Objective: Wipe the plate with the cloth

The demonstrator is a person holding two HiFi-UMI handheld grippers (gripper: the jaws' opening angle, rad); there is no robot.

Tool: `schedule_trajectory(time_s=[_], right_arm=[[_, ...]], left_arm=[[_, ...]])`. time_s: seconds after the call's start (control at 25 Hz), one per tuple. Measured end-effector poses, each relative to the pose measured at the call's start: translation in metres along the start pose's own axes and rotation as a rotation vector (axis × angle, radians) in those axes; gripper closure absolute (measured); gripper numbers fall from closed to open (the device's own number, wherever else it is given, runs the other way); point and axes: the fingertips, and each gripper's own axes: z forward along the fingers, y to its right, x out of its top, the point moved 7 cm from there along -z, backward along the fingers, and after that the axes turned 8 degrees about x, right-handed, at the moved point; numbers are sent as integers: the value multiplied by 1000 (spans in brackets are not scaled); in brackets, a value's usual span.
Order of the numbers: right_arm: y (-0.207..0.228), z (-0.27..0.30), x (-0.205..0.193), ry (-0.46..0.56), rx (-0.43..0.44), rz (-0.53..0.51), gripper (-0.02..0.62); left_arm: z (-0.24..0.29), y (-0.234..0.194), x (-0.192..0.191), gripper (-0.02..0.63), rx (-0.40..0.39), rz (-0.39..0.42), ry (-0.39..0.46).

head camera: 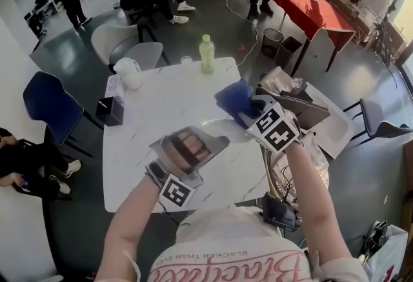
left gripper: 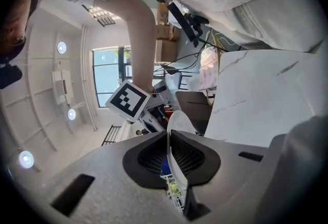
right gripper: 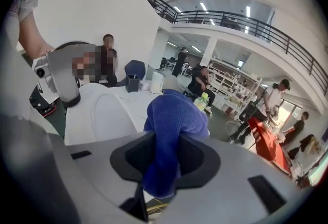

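Note:
A white plate (head camera: 224, 130) is held near the front right of the white marble table (head camera: 161, 113). My left gripper (head camera: 213, 141) is shut on its near rim; in the left gripper view the plate (left gripper: 177, 124) runs edge-on between the closed jaws of my left gripper (left gripper: 169, 141). My right gripper (head camera: 250, 113) is shut on a blue cloth (head camera: 235, 100), which hangs just beyond the plate's far right edge. In the right gripper view the cloth (right gripper: 171, 120) bulges out of the jaws of my right gripper (right gripper: 163, 152), with the plate (right gripper: 102, 115) just to the left.
A green bottle (head camera: 206, 53), a white jug (head camera: 129, 73) and a black box (head camera: 110, 111) stand at the table's far side and left edge. Chairs (head camera: 51, 106) ring the table; a bag and papers (head camera: 290, 103) lie on a seat to the right. People sit and stand further back.

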Motion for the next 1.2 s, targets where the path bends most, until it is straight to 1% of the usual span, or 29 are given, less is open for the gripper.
schedule_trajectory(time_s=[0.12,0.2,0.28,0.36,0.44,0.6,0.68,0.8,0.88,1.0,1.08,1.12,1.2], right_arm=[[7,-6,-15,0,-28,39,495],[9,-13,-25,-9,-39,63,495],[9,-20,-36,-15,-47,93,495],[9,-27,-44,-5,-60,124,495],[7,-32,-49,13,-69,152,495],[-5,-43,-49,54,-81,168,495],[-12,-49,-45,87,-86,176,495],[-21,-54,-36,147,-83,196,495],[-28,-55,-29,180,-78,201,495],[-38,-55,-20,217,-88,208,495],[-41,-56,-16,249,-102,240,495],[-41,-57,-16,267,-111,264,495],[-41,-59,-16,306,-128,317,495]], left_arm=[[0,5,-3,588,-3,-28,-21],[-1,7,-6,588,-6,-70,-43],[-1,7,-12,588,-8,-142,-70],[-1,8,-21,588,-4,-240,-104],[-1,12,-33,589,2,-373,-152],[-3,19,-58,589,39,-721,-254],[-4,20,-65,589,61,-868,-285],[-6,18,-71,589,96,-1045,-308],[-7,18,-77,589,125,-1181,-313],[-10,15,-88,589,194,-1438,-310],[-13,14,-96,589,254,-1599,-312],[-14,14,-99,589,283,-1662,-316],[-17,12,-103,589,332,-1748,-329]])
